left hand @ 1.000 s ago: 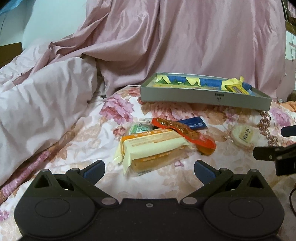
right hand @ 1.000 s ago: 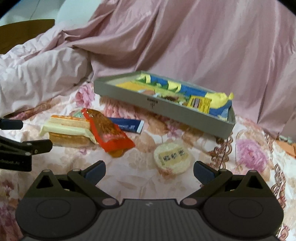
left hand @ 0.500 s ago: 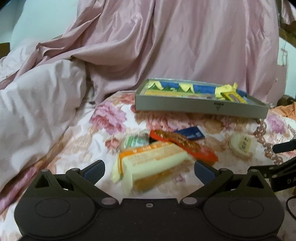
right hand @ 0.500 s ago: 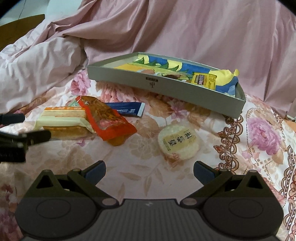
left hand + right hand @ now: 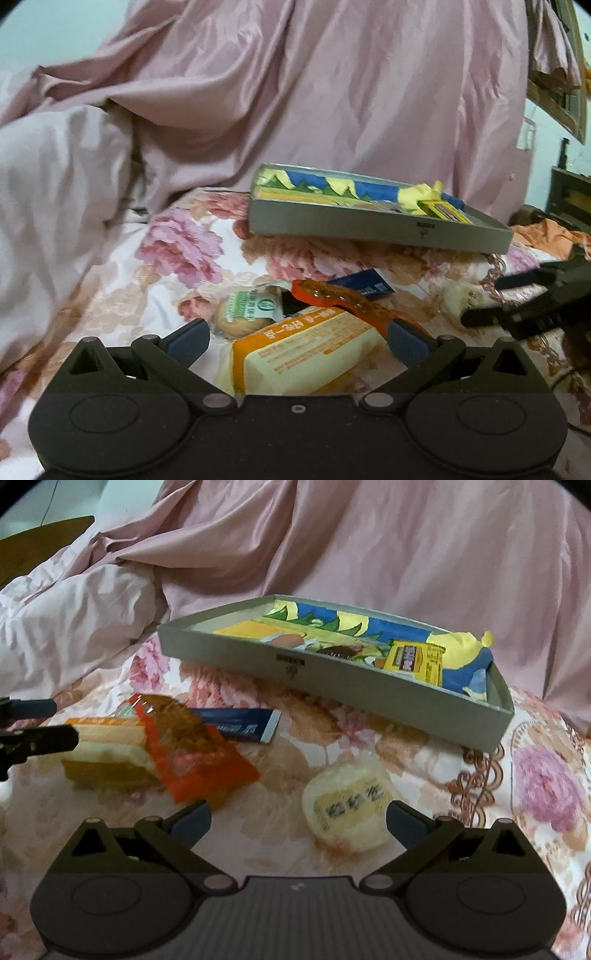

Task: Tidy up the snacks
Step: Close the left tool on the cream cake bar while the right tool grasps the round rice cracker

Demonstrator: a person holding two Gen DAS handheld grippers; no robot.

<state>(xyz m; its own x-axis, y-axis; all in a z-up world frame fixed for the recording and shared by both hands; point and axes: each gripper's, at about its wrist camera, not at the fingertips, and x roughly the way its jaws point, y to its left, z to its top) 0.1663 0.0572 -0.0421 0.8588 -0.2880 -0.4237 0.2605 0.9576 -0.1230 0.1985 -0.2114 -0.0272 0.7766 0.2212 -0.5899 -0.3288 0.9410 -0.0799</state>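
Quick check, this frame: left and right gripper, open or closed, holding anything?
Left gripper: open, holding nothing, jaws on either side of the yellow-orange cake pack.
Right gripper: open, holding nothing, round rice cake between its fingers.

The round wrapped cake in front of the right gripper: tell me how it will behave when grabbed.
The round wrapped cake looks soft and crumbly, so it may crush under a hard squeeze. Its clear glossy wrapper could slip against the pads. It lies flat on the flowered bedspread, so rolling seems unlikely. The right gripper stands open.
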